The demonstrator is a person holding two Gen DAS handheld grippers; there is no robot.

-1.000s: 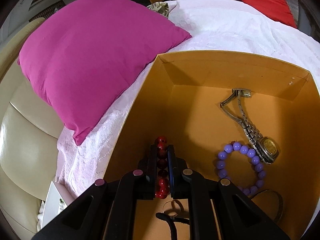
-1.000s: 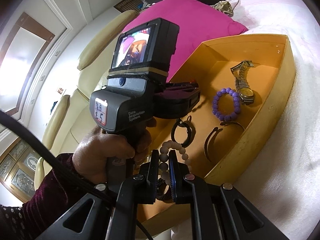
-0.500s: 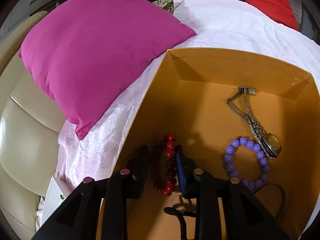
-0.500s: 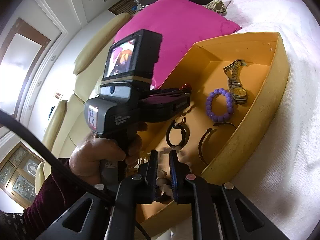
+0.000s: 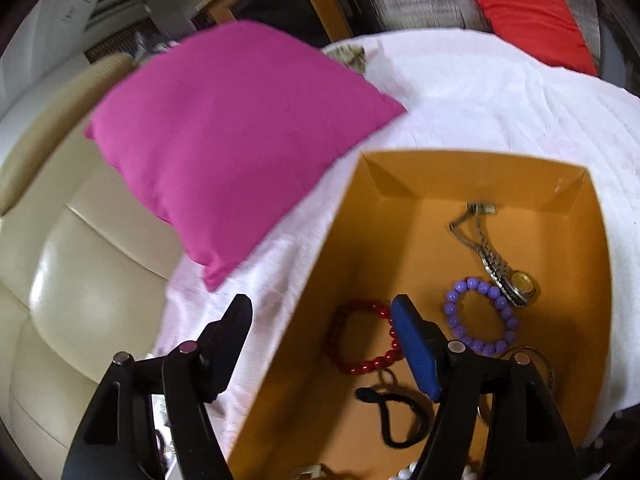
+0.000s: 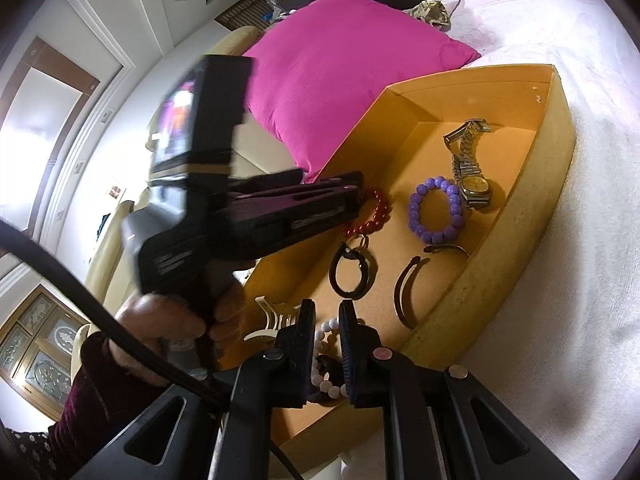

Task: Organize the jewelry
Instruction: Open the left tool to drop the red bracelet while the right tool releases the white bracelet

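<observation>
White bedding [image 5: 500,92] covers the bed, where a magenta pillow [image 5: 232,136] leans against a cream headboard [image 5: 80,272] and a red cushion [image 5: 528,16] lies at the far edge. Beside the pillow sits an open orange box [image 5: 472,168] holding the jewelry.

Left tongs [image 5: 320,324] stand wide apart above the near left wall of the box, gripping nothing — one finger over the bedding, the blue-padded one over the box floor. Just under them a red bead bracelet [image 5: 360,340] lies flat on the floor of the box. To its right rests a purple bead bracelet [image 5: 480,316], touching a metal wristwatch [image 5: 504,272] whose band runs toward the far wall. A black cord loop [image 5: 392,412] lies nearer the camera.

Right tongs [image 6: 326,336], seen from their own camera, are pinched on a white bead bracelet [image 6: 328,384] at the near end of the box — beads show between and below the fingers. Beside them lie a cream hair claw [image 6: 272,320] and an open gold bangle [image 6: 408,292]. The person's left hand [image 6: 168,324], in a dark maroon sleeve, grips the handle of the other tool, which is blurred.
</observation>
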